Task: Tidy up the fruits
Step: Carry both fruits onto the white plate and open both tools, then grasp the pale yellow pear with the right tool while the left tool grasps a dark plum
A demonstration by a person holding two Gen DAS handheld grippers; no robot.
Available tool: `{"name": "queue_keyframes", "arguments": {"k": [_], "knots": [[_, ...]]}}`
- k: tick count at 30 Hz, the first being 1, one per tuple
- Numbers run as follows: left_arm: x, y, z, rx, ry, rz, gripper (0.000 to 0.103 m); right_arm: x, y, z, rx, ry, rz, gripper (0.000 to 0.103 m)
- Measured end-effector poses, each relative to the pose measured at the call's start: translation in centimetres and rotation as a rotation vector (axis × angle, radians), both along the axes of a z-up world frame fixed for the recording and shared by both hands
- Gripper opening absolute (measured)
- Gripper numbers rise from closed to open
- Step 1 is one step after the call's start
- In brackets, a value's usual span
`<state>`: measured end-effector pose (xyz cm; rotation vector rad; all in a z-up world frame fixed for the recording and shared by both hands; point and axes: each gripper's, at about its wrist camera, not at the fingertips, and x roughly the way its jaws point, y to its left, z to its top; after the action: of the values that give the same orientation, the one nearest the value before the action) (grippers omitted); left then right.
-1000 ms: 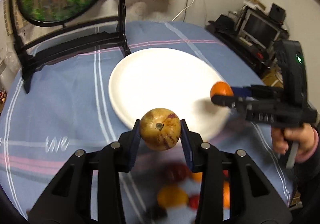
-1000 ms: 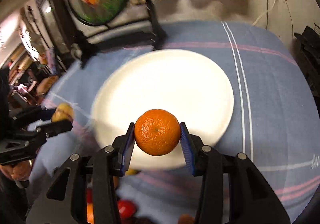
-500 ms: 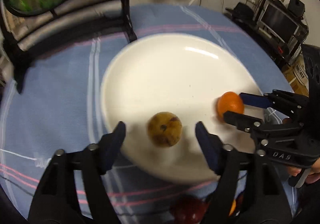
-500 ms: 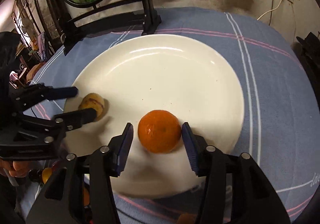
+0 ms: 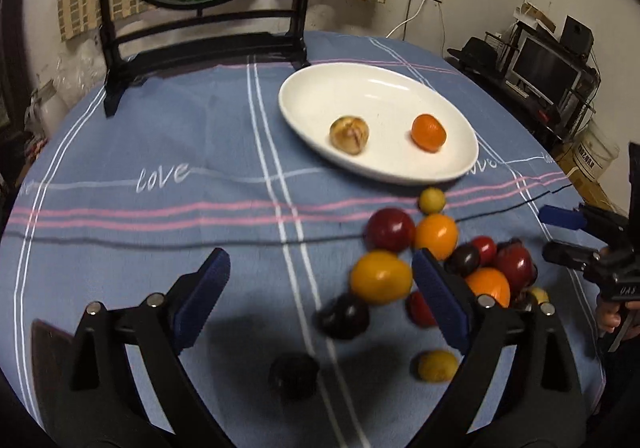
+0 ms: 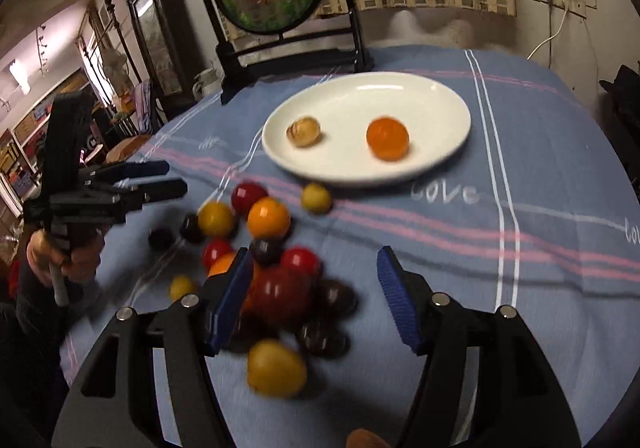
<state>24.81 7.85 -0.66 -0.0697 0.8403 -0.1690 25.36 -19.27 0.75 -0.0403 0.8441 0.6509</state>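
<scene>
Though near, orange (image 6: 387,138) beyond gripper (image 6: 316,298)

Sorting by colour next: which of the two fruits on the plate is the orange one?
The mandarin on the white plate, nearer the right gripper; the other, a brownish-yellow fruit, is mottled and dull.

Each tool, the left tool (image 5: 320,302) and the right tool (image 6: 316,298), is built of black plastic arms, fitted with silver screws and ribbed blue pads (image 5: 440,304); white lettering is printed on the right one.
</scene>
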Motion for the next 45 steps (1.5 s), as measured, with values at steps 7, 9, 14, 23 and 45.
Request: {"name": "queue_keyframes", "arguments": {"k": [7, 9, 14, 23, 45], "knots": [[-2.7, 2.4, -1.4, 0.008, -0.001, 0.052, 0.094, -3.3, 0.2, -1.8, -0.055, 0.081, 0.015, 0.063], [-3.1, 3.2, -1.6, -0.003, 0.005, 0.07, 0.094, -3.4, 0.6, -2.4, -0.078, 0.104, 0.031, 0.056], [-4.1, 4.2, -2.3, -0.032, 0.012, 0.073, 0.094, -3.5, 1.7, -3.0, -0.094, 0.125, 0.056, 0.051], [-4.7, 3.1, -3.3, -0.012, 0.039, -0.019, 0.092, -2.6, 0.4, -3.7, -0.019, 0.16, 0.034, 0.036], [-4.5, 0.9, -4.7, 0.099, 0.077, -0.127, 0.028, -2.4, -1.5, -3.0, 0.068, 0.163, -0.012, 0.036]]}}
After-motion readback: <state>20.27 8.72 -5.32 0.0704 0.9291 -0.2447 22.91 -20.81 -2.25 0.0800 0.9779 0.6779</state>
